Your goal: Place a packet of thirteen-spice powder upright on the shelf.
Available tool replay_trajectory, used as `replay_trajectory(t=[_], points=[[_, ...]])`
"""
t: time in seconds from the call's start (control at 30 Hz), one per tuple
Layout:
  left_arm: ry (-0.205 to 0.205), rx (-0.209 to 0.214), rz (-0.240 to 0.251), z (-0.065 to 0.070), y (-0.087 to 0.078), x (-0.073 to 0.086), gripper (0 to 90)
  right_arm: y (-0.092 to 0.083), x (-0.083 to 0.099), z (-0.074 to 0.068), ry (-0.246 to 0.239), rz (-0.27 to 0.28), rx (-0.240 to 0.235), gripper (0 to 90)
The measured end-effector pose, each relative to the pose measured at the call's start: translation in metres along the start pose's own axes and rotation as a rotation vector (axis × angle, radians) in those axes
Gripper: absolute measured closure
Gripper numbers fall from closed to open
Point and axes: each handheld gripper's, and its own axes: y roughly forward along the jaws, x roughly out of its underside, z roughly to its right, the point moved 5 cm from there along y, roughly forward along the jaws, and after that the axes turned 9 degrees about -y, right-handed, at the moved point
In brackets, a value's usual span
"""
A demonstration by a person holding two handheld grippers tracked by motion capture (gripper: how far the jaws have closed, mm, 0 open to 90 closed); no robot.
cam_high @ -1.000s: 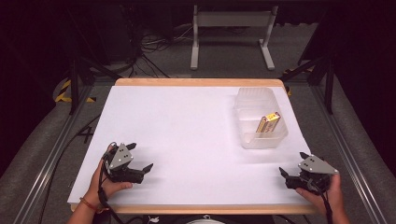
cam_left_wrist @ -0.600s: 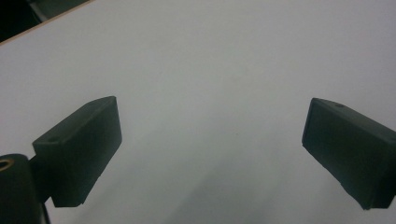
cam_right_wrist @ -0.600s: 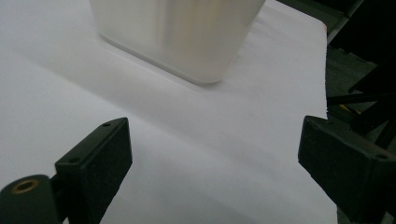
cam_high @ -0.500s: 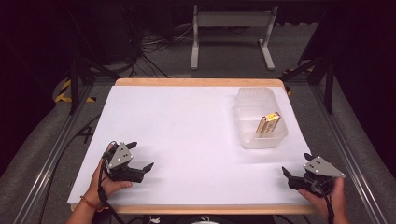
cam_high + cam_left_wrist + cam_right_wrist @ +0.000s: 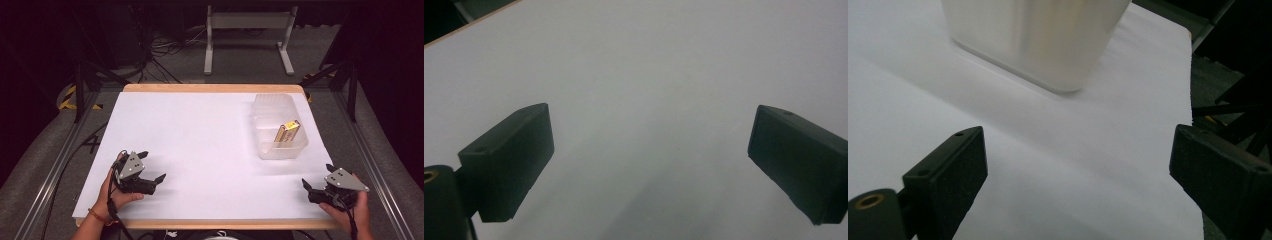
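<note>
White surface (image 5: 200, 145) was mostly bare, with a clear plastic container (image 5: 278, 125) sitting near its far right side. A yellow pack (image 5: 288, 132) leaned tilted inside the container's nearer compartment; what it was exactly, too small to tell.

Left gripper (image 5: 151, 176) rested low at the near left corner, held in the person's left hand (image 5: 117, 192), fingers spread wide with nothing between them. The left gripper view confirmed it: both black fingers (image 5: 509, 160) apart over plain white surface (image 5: 649, 75).

Right gripper (image 5: 316, 183) sat at the near right edge in the right hand (image 5: 350, 210), fingers likewise wide apart and holding nothing. Its own view looked along the fingers (image 5: 948, 170) toward the container (image 5: 1038, 35), which stood near but not touching.

Judged step: neither gripper had engaged anything; both looked parked at the near edge, so this read as the start or a rest point, with the reach not yet begun. The right gripper was the closer one and already faced the container. Next move would likely call for lifting it forward over the container's near wall, coming down from above, and lining the fingers across the pack's narrow sides, minding the wall and the divider.
</note>
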Motion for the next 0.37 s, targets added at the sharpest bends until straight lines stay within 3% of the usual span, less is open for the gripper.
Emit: replay_trajectory(t=[0.37], points=[[-0.002,0.004,-0.014,-0.0015,0.0032,0.0012,5.3,-0.0018,-0.0015,0.0012,0.004,0.009,0.012,9.0]])
